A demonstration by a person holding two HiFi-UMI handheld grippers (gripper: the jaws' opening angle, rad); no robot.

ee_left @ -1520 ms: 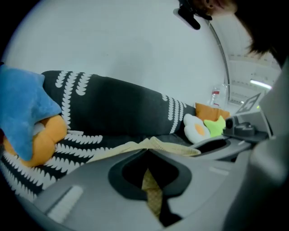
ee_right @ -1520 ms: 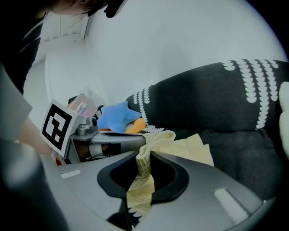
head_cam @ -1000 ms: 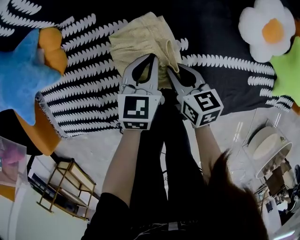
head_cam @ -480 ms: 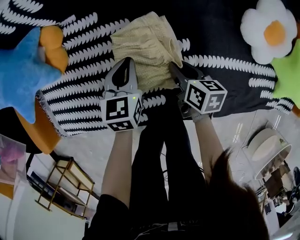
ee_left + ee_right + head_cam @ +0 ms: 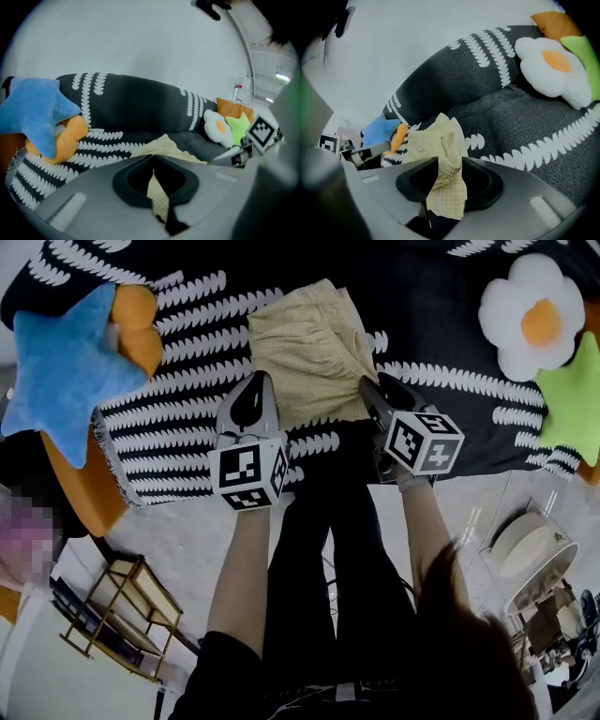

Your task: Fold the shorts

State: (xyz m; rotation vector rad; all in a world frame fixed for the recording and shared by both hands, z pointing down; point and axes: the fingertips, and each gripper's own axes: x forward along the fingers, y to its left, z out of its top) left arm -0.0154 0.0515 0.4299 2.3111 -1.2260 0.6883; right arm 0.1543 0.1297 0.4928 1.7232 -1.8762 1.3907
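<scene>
Left tool (image 5: 255, 379) pinches the shorts (image 5: 305, 343) near the sofa (image 5: 450, 324) front edge. Right tool (image 5: 368, 385) jaws are opening around cloth, likely releasing its fold.

Shorts (image 5: 305, 348) pale yellow, fine check; blanket (image 5: 441, 296) black, white fern stripes; star cushion (image 5: 66, 371) blue.

Looks like a home living rm. Sofa under dark leaf-print throw (image 5: 450, 418) across frame top, w/ plush blue star cushion (image 5: 61, 371) upper left, flower cushion (image 5: 536, 322) upper right. Wooden rack (image 5: 122, 610) on the floor, lower left.
</scene>
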